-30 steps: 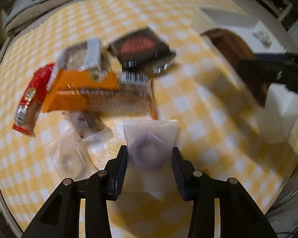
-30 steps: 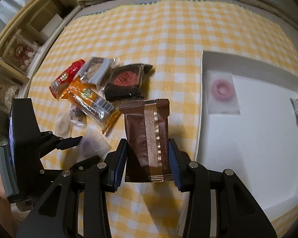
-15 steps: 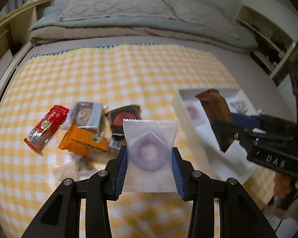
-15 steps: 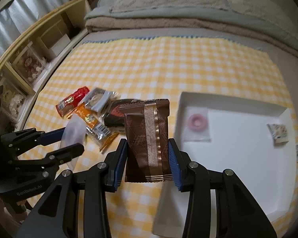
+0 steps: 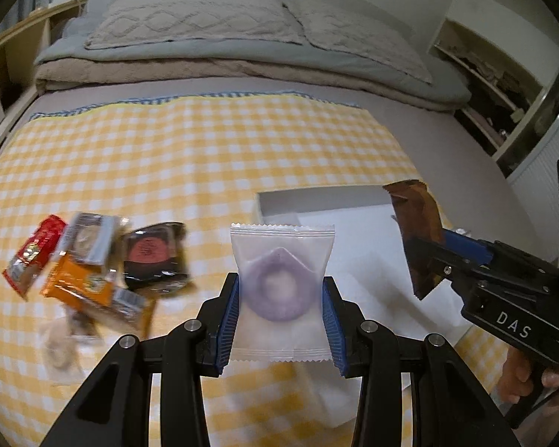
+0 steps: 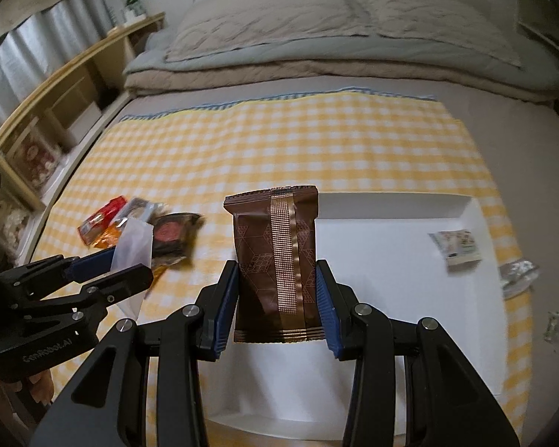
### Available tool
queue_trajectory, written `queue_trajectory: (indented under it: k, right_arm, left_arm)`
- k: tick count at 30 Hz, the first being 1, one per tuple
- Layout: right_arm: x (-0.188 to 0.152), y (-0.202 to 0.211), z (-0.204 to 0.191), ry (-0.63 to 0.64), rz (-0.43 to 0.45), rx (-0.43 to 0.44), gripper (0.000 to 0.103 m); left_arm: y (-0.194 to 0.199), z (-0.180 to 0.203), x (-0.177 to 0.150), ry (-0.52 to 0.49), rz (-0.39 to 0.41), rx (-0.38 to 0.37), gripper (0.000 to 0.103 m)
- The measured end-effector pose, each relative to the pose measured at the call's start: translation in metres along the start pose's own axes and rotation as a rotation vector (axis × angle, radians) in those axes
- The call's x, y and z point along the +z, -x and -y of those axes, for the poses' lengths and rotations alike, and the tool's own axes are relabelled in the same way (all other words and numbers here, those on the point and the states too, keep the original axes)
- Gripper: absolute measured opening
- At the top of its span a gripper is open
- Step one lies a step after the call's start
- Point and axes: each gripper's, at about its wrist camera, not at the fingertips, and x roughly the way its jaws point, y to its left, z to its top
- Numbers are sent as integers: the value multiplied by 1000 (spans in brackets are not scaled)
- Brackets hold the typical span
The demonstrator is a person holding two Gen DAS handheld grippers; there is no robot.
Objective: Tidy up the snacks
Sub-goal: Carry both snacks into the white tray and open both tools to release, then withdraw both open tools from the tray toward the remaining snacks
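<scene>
Checked cloth (image 5: 205, 156) below; left hand-held gripper (image 5: 281, 316) clamps, seemingly, ring-snack packet (image 5: 279, 287); right (image 6: 277, 305) clamps brown packet (image 6: 275, 260).

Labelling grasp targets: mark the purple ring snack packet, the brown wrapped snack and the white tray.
purple ring snack packet (image 5: 279, 290), left wrist view, on the ring inside the wrapper.
brown wrapped snack (image 6: 279, 257), right wrist view, on its gold centre stripe.
white tray (image 6: 391, 268), right wrist view, on its bare floor.
</scene>
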Motion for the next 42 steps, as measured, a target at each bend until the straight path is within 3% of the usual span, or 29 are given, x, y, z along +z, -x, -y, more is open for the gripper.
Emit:
queue_trajectory:
  k: [12,17,19,21,30,32,37,39,42]
  right_arm:
    - [-16,-13,63,-59,-76,-91,41]
    - [-20,-16,80,-86,-92,-101,41]
    - [-21,-18,87,-102,-99,-106,41]
    - [-21,-20,92,-114,-106,-108,41]
    - [-21,-29,100,-156,-122,-92,43]
    - [-22,-29,102,-169,-130,-86,51]
    - [-26,-25,101,-172,-130,-87,95]
    - [-28,-22,100,-163,-122,-94,103]
    - [-32,-20,99,-157,-123,-111,103]
  left_arm:
    - [-70,45,8,20,-117,-38,41]
    - [-87,51,10,23,-115,-45,44]
    - [-94,50,12,23,-114,-45,48]
    - [-99,47,10,19,-120,-42,65]
    - [-92,43,0,-3,-111,-36,103]
    - [-91,41,-2,-12,-113,-28,103]
    - [-89,39,-6,-19,-120,-5,103]
    - [-87,38,-7,-20,-121,5,103]
    - [-81,37,-9,-24,-118,13,103]
